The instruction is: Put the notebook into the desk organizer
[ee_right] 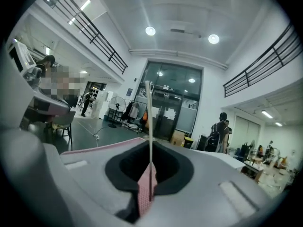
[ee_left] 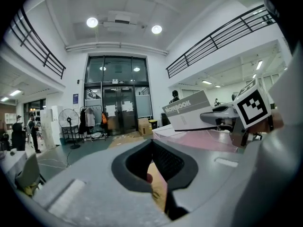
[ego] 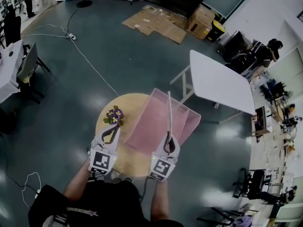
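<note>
A pink desk organizer [ego: 151,122] stands on a round yellow table [ego: 135,161]. My right gripper [ego: 168,139] is shut on a thin grey-and-white notebook [ego: 169,112], which it holds upright and edge-on over the organizer's right half. In the right gripper view the notebook [ee_right: 150,126] is a thin white line rising from between the jaws of my right gripper [ee_right: 150,143]. The left gripper view shows its printed cover [ee_left: 189,111] above the organizer [ee_left: 199,138]. My left gripper [ego: 115,126] hovers left of the organizer, beside the flowers, its jaws [ee_left: 152,142] shut on nothing.
A small bunch of purple and yellow flowers [ego: 114,115] sits at the table's left edge. A white table [ego: 220,82] stands behind to the right, flattened cardboard [ego: 156,22] lies on the floor beyond, and a chair [ego: 28,65] is at far left.
</note>
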{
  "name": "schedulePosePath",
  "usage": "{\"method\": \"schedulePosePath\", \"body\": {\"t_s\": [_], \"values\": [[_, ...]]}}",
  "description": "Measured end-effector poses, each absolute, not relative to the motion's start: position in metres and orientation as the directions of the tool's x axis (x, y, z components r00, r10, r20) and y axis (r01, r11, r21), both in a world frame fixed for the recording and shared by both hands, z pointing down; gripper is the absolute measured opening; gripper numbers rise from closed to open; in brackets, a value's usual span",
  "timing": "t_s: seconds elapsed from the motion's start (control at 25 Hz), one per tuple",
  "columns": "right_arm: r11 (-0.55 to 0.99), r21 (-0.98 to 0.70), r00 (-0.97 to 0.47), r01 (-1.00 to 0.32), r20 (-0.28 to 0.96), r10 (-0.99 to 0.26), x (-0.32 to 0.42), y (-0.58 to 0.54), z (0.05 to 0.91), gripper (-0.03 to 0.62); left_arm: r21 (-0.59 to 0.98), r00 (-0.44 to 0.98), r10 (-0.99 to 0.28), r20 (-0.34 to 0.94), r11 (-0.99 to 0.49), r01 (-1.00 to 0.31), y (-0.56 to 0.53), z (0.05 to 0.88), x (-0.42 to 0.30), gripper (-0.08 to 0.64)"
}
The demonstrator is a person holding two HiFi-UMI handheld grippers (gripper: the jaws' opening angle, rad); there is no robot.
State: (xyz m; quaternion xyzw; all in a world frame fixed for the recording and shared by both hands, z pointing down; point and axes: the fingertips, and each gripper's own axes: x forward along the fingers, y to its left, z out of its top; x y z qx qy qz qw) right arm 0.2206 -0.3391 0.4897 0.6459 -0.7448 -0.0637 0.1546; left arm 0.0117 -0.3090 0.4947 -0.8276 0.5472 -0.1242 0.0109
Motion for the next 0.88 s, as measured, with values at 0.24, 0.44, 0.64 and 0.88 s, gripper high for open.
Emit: {"method": "schedulePosePath", "body": {"t_s": [0.24,0.44,0.64,0.88], "values": [[0.207,0.371,-0.157,-0.905,0.159,-0.975,0.197,-0.363,0.495,0.014,-0.153,0.299,-0.931,0.211,-0.334,-0.930,-0.310,0.500,-0.009,0.011],[0.244,0.421,-0.181,-0.873,0.184,-0.966,0.180,-0.377,0.503,0.014,-0.157,0.249,-0.944,0.216,-0.286,-0.945,-0.310,0.499,-0.023,0.011],[0.286,0.481,-0.200,-0.829,0.222,-0.954,0.164,-0.387,0.517,0.015,-0.157,0.208,-0.952,0.223,-0.246,-0.956,-0.311,0.501,-0.035,0.011],[0.320,0.588,-0.228,-0.743,0.227,-0.947,0.142,-0.387,0.521,0.017,-0.151,0.184,-0.955,0.233,-0.222,-0.963,-0.309,0.504,-0.043,0.011]]}}
